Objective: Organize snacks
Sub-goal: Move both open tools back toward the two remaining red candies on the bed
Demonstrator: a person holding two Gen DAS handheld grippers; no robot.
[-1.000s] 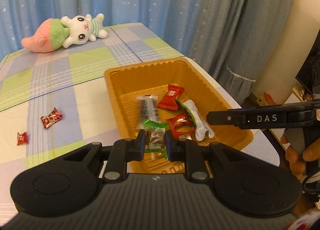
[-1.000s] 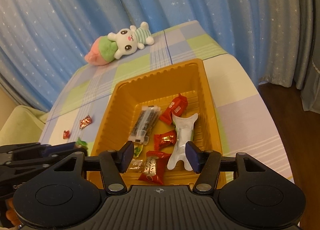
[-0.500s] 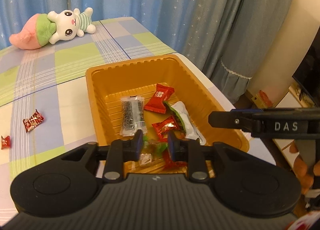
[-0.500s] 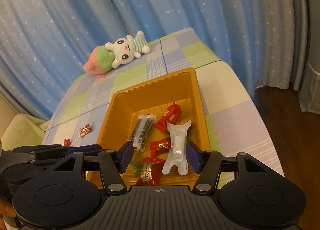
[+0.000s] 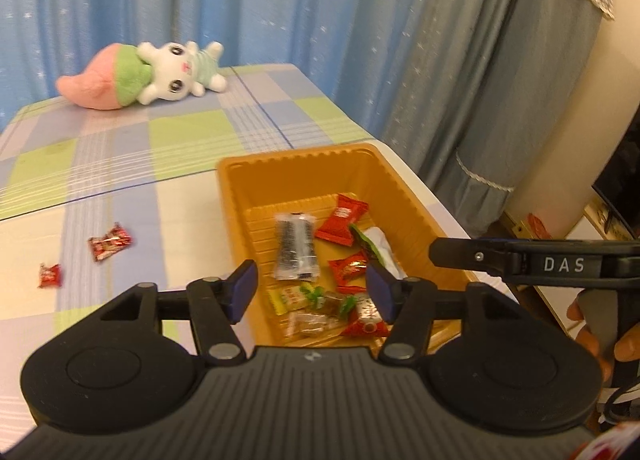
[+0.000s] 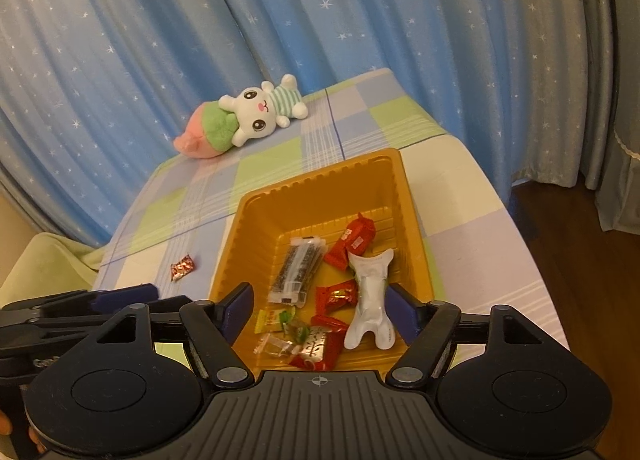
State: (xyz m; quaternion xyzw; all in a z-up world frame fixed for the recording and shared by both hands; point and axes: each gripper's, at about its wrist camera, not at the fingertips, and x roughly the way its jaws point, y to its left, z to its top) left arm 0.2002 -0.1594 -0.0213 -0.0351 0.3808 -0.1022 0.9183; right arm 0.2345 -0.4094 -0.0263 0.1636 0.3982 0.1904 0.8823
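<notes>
An orange tray (image 5: pixel 404 196) (image 6: pixel 248 244) holds several wrapped snacks: a dark bar (image 5: pixel 295 248) (image 6: pixel 297 275), red packets (image 5: pixel 340 217), a white pouch (image 6: pixel 370 300) and a green-wrapped candy (image 5: pixel 320 296) near its front wall. My left gripper (image 5: pixel 313 289) is open and empty above the tray's front end. My right gripper (image 6: pixel 320 310) is open and empty over the tray's near end. Two red candies (image 5: pixel 110 246) (image 5: pixel 50 275) lie on the cloth left of the tray; one shows in the right wrist view (image 6: pixel 183 267).
A plush rabbit (image 5: pixel 140 78) (image 6: pixel 248 118) lies at the table's far side before blue curtains. The checked tablecloth (image 5: pixel 120 148) ends at the right in a drop to the floor (image 6: pixel 580 260).
My left gripper was shut on the green-wrapped candy above the tray; its jaws have opened and the candy now lies in the tray. The right gripper has stayed open.
</notes>
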